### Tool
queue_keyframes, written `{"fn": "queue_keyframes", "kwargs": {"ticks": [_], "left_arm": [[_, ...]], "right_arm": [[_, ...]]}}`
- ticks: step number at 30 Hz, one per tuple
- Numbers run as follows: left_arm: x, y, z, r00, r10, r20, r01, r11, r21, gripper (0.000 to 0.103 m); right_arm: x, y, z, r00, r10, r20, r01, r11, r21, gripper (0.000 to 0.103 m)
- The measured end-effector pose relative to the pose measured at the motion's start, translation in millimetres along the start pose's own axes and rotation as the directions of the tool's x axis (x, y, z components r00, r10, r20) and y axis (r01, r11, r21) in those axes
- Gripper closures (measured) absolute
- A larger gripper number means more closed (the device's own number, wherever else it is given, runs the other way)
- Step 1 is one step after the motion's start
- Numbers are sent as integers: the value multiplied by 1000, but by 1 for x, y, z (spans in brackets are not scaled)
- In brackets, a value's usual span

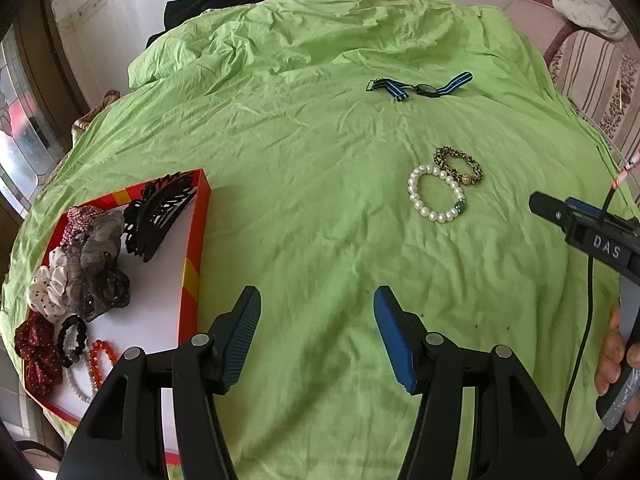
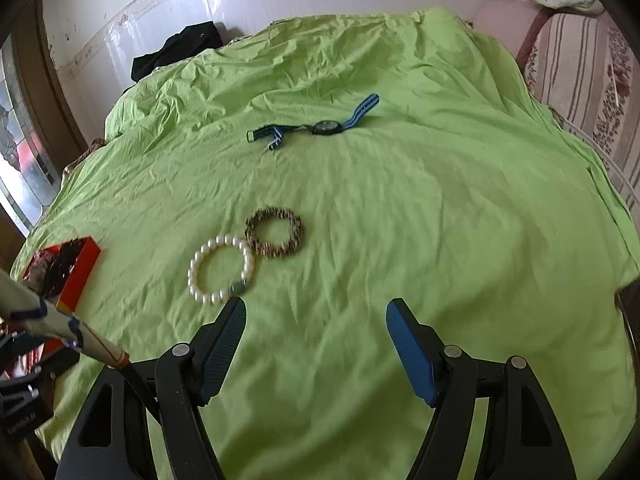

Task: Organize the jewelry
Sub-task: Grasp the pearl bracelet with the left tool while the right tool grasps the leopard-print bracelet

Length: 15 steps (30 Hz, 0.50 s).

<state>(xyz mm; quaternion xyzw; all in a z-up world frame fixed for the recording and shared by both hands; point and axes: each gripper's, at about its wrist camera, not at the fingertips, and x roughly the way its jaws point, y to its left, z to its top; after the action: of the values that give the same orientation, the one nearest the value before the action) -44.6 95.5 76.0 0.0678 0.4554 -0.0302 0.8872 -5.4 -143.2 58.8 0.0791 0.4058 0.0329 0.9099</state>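
1. Red cardboard walls mark my drop-off: the shallow box point(image 1: 196, 240) sits at the far left of the green bedsheet point(image 1: 300, 200), already holding scrunchies point(image 1: 80, 264), a black hair claw clip point(image 1: 160, 216) and an orange beaded bracelet point(image 1: 98, 356). White floor shows along its right side, so I judge that the spot to fill.

2. My left claw point(image 1: 316, 336) hangs just right of the box, pads spread and nothing between them. I would keep it parked there, clear of the box wall.

3. The pearl bracelet point(image 2: 220, 270) lies mid-bed, touching the leopard-print bracelet point(image 2: 274, 232) at its upper right. It seems the next piece to collect. I would come in from the near, lower-left side, so the pinch does not drag the printed one along.

4. My right claw point(image 2: 316, 340) hovers over bare sheet, spread wide and empty; its left pad sits just beside the pearls' dark bead. I judge it should slide left, straddle one strand of pearls, press lightly into the soft bedding and close gently, since round beads may roll out.

5. The striped-strap watch point(image 2: 320, 126) lies farther back, well apart; I leave it for later.
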Motion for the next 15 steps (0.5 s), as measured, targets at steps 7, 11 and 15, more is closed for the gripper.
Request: {"fn": "queue_keyframes", "kwargs": {"ticks": [7, 11, 15], "left_arm": [[12, -2, 21, 1000, -7, 12, 7, 1000, -9, 45], [24, 0, 42, 998, -64, -6, 63, 997, -42, 45], [42, -5, 63, 990, -140, -23, 138, 988, -61, 45]], "right_arm": [[28, -4, 25, 999, 42, 13, -42, 999, 2, 26], [47, -11, 32, 998, 65, -3, -65, 998, 0, 28], [64, -14, 38, 992, 118, -36, -118, 993, 2, 43]]}}
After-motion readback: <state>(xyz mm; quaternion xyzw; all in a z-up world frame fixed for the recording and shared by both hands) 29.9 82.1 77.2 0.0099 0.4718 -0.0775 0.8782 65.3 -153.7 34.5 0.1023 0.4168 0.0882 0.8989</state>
